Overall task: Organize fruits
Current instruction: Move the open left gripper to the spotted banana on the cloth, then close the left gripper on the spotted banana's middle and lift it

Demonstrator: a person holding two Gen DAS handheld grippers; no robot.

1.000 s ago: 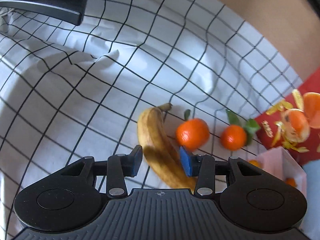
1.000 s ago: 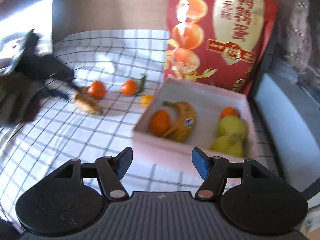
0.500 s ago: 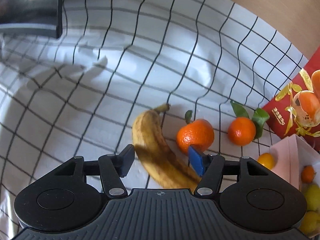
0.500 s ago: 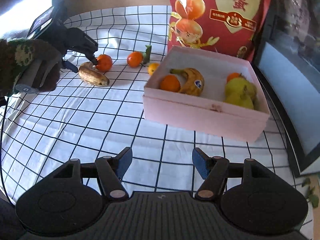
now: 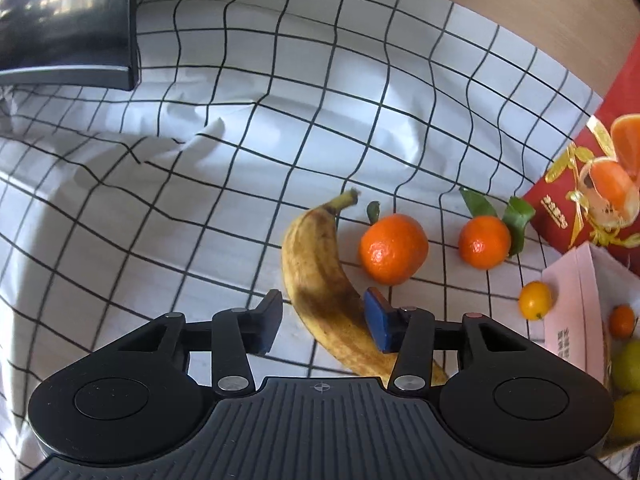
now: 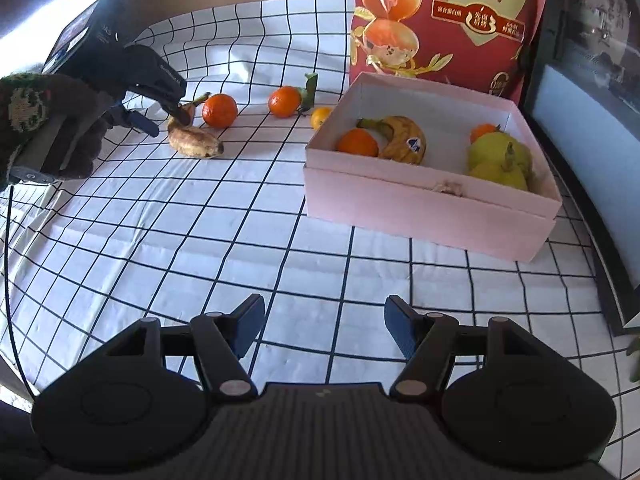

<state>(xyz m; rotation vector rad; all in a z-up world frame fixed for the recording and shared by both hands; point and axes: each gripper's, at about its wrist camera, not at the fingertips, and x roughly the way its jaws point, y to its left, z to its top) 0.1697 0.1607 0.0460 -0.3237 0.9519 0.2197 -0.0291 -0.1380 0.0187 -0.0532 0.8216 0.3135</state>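
Note:
A spotted yellow banana (image 5: 320, 280) lies on the checked cloth, also in the right wrist view (image 6: 192, 140). My left gripper (image 5: 324, 324) is open with its jaws either side of the banana; the right pad is close against the banana and the left pad stands apart. It shows in the right wrist view (image 6: 164, 118). Two mandarins (image 5: 394, 248) (image 5: 484, 242) and a small kumquat (image 5: 535, 300) lie right of the banana. The pink box (image 6: 424, 196) holds a banana, mandarins and yellow-green fruits. My right gripper (image 6: 324, 328) is open and empty above the cloth.
A red snack bag (image 6: 448, 20) stands behind the box. A dark flat object (image 5: 68, 28) lies at the cloth's far left corner. A dark frame (image 6: 580, 160) borders the right side. The cloth (image 6: 240, 240) is wrinkled.
My left gripper has opened wider and stayed around the banana. The right gripper has pulled back and risen, so the box and fruits sit farther off.

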